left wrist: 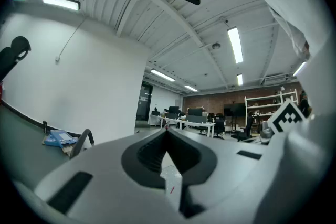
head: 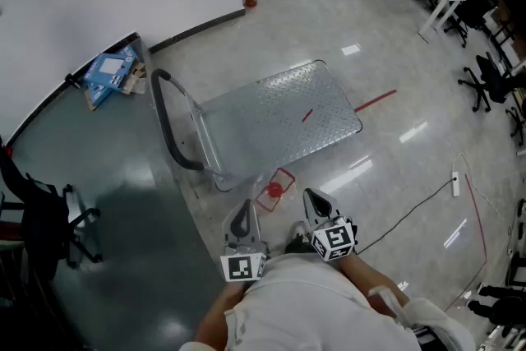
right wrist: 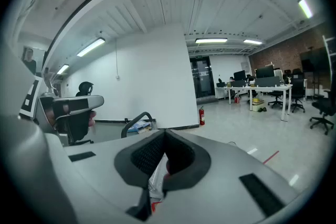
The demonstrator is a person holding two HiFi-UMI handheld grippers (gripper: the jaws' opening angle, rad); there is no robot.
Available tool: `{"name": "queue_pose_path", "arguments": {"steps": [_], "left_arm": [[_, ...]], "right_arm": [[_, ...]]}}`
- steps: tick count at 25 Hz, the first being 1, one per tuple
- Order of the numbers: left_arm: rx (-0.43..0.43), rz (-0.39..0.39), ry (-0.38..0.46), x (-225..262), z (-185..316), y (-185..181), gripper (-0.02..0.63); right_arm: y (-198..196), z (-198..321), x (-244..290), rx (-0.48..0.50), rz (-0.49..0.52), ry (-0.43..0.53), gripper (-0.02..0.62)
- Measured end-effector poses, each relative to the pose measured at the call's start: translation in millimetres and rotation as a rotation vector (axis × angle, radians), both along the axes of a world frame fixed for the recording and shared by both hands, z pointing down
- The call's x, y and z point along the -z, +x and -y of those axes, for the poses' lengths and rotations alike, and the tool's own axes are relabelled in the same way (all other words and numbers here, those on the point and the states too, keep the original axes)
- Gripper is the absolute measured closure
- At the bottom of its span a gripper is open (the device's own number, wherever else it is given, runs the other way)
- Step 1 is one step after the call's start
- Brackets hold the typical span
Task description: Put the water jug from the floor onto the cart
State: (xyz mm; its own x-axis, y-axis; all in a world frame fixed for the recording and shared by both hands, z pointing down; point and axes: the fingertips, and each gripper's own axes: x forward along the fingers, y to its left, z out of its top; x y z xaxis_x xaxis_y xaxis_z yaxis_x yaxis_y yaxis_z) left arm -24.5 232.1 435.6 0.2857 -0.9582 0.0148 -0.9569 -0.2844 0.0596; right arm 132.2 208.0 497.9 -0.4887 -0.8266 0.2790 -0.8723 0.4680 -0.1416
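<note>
Head view, approach stage, read from left to right. No lift had begun: the water jug (head: 275,189) stood on the floor and the cart (head: 288,115) carried nothing.

(a) Cart handle (head: 168,123), a dark hoop at the cart's left end, with blue cartons (head: 111,76) on the floor beyond it against the wall.

(b) Cart deck, bare patterned metal, running away to the right from the handle.

(c) Left gripper (head: 243,210), on the near side of the cart and short of its near edge. Its jaws were together at the tips and gripped nothing, as the left gripper view confirmed.

(d) Water jug, clear with a red cap, on the floor just off the cart's near edge, close to the handle end. It sat between the two grippers and slightly ahead of their tips, close to both. Whether either tip touched it could not be told.

(e) Right gripper (head: 312,197), also on the near side of the cart, just right of the jug. Its jaws were likewise closed with nothing clamped. In the right gripper view, clear plastic and a trace of red showed through the gap below the tips, judged to be the jug lying beneath.

Next move, as judged: at least one pair of jaws must spread and take the jug. A container of this bulk probably needs both grippers before it can be raised over the deck edge and set down upright.
</note>
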Motion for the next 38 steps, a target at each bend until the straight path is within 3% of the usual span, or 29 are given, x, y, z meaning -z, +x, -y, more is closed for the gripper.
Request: {"name": "queue_pose_path", "arguments": {"steps": [10,15,21,22,24,29,33,38], "left_arm": [[0.014,0.004,0.001,2,1,-2,0.603],[0.008,0.004,0.006,5,-4,-2,0.603],[0.028,0.012,0.023,0,-1,-8,0.603],[0.033,0.003,0.018,-3,-1,-9,0.603],[0.036,-0.030,-0.005,-7,2,-9,0.603],[0.013,-0.049,-0.046,-25,2,-10,0.603],[0.020,-0.047,-0.076,-46,-6,-20,0.603],[0.054,-0.070,-0.136,-75,-15,-38,0.603]], "right_arm": [[-1,2,-2,0.003,0.003,-0.007,0.583],[-9,14,-28,0.011,-0.071,-0.060,0.581],[-37,46,-130,0.105,-0.184,-0.330,0.577],[-40,48,-153,0.119,-0.208,-0.387,0.559],[-45,52,-204,0.148,-0.260,-0.502,0.450],[-50,39,-331,0.178,-0.393,-0.787,0.387],[-57,29,-408,0.158,-0.413,-0.897,0.342],[-49,35,-456,0.078,-0.405,-0.949,0.313]]}}
